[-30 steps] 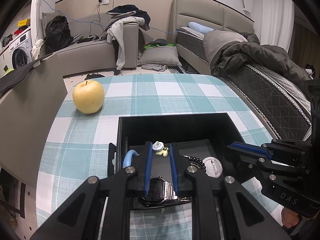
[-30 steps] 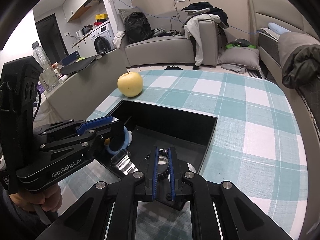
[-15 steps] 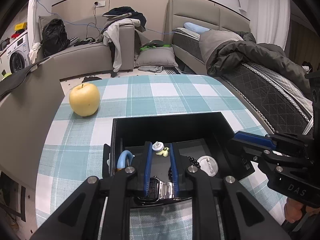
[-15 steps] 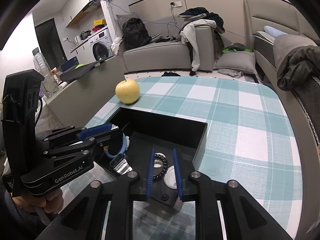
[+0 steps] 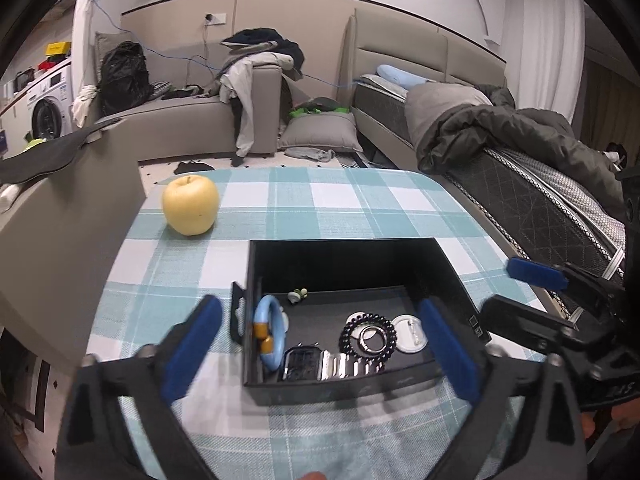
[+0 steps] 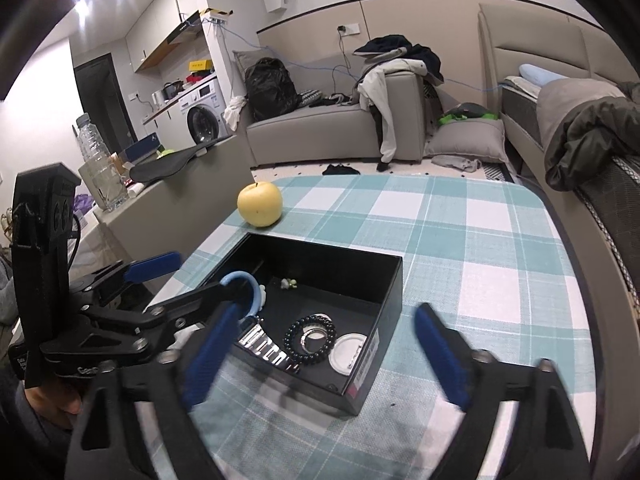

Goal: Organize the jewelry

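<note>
Both grippers, left [image 5: 320,354] and right [image 6: 326,354], spreading their fingers wide and empty above the black jewelry box [image 5: 448,268]; apple [image 5: 191,204] at ten o'clock.

The tablecloth [image 5: 352,208] is a check of teal and white squares with thin pale lines. Near its far left edge sits a pale yellow apple [image 5: 191,205]. The box [image 5: 460,280] in the middle is black inside and out, with a small red-and-white label at its near right corner. Inside it, against the left wall, a light blue bangle [image 5: 271,334] carries two amber-yellow beads. Along the front wall lies a watch [image 5: 332,365] with a black face and a shiny silver band. Beside it a bracelet [image 5: 368,336] of glossy black beads rings a silver hoop, and a white round badge [image 5: 409,334] lies at the right. The fingers [image 5: 192,344] carry blue pads on black frames.
</note>
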A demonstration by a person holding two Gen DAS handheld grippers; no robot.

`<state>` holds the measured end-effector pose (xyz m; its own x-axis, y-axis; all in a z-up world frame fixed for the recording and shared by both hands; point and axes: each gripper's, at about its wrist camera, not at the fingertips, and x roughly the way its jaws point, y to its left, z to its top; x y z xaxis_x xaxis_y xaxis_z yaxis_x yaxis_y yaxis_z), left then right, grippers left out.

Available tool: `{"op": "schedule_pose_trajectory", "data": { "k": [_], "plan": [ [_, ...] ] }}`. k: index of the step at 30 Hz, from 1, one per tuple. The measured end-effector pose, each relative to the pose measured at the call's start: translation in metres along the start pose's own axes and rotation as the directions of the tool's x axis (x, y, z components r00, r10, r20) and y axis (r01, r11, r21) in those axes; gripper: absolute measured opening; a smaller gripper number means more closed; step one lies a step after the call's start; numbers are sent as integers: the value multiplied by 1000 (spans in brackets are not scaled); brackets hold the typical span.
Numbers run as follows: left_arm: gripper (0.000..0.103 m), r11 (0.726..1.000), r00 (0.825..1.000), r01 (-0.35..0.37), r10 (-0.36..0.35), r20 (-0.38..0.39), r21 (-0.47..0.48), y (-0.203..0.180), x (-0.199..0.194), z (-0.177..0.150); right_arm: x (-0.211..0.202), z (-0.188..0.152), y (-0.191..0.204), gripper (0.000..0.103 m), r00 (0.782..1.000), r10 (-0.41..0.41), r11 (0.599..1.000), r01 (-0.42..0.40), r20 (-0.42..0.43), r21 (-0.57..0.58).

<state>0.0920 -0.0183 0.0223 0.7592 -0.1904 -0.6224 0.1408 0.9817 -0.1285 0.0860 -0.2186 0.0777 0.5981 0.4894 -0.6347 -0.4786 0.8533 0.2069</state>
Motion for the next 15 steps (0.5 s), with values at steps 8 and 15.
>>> {"op": "schedule_pose_trajectory", "data": {
  "k": [8, 15],
  "plan": [
    [102, 1000, 1000, -21, 21, 14, -17, 4, -13, -13, -12, -12, 16, 103, 1000, 0, 1000, 1, 20, -14],
    [102, 999, 997, -39, 41, 67, -26, 6, -30, -17, -27, -17, 30, 103, 998, 2, 1000, -1, 60, -17]
  ]
}}
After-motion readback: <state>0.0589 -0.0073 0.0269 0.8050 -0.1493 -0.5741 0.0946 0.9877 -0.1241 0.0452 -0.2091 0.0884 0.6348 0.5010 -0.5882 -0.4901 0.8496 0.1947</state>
